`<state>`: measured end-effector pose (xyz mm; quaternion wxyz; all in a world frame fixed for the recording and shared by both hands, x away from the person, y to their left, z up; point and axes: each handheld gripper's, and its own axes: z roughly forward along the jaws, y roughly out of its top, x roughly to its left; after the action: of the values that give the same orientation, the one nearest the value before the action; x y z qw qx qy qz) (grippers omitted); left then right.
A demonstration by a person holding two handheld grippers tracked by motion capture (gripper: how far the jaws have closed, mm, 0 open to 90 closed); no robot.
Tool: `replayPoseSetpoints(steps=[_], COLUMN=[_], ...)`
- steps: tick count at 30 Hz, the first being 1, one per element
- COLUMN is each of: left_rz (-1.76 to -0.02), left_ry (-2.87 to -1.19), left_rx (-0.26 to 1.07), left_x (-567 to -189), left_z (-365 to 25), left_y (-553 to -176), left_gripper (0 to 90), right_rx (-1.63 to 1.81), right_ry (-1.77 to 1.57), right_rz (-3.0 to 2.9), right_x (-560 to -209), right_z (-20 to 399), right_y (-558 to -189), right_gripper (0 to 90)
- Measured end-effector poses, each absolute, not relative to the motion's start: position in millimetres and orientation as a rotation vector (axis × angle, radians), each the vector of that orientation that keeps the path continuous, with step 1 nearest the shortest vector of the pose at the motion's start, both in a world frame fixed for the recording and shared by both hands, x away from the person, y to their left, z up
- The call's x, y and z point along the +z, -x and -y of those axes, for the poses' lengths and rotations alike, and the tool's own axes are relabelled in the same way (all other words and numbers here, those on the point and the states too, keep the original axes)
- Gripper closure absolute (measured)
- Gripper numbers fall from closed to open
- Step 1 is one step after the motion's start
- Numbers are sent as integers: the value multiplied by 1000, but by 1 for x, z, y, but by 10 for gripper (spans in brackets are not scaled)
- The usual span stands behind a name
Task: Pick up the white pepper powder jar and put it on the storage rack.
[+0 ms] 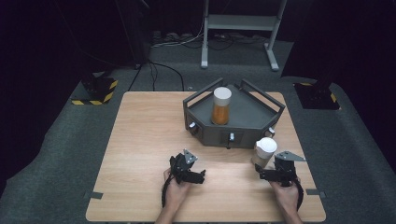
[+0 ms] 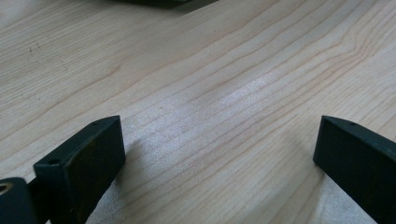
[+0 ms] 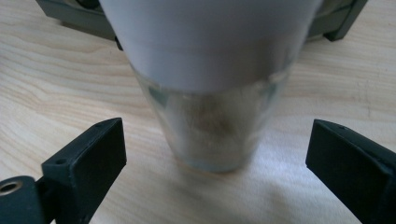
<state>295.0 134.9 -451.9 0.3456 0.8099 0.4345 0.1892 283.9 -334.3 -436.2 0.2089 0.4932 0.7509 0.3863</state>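
Jar [image 3: 210, 93] stands upright at twelve o'clock of the right gripper [image 3: 212, 154], between its wide, untouching jaws, left gripper [image 1: 189, 170] farther off, also wide.

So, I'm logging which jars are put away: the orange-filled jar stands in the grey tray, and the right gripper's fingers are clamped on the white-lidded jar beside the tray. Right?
Not quite. The right gripper is open: its fingers stand apart from the white-lidded jar, which sits on the table between them, as the right gripper view shows. The orange-filled jar does stand in the grey tray.
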Motion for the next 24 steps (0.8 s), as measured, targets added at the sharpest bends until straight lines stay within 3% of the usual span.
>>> replayPoseSetpoints(steps=[24], left_rz=[-1122], left_ry=[-2108], left_rx=[492], left_x=[-451], left_z=[-135], left_y=[-295], left_gripper=[21], right_rx=[1092], right_ry=[-1394], right_rz=[-2028], right_x=[-435], right_z=[320], right_y=[-297], right_gripper=[190])
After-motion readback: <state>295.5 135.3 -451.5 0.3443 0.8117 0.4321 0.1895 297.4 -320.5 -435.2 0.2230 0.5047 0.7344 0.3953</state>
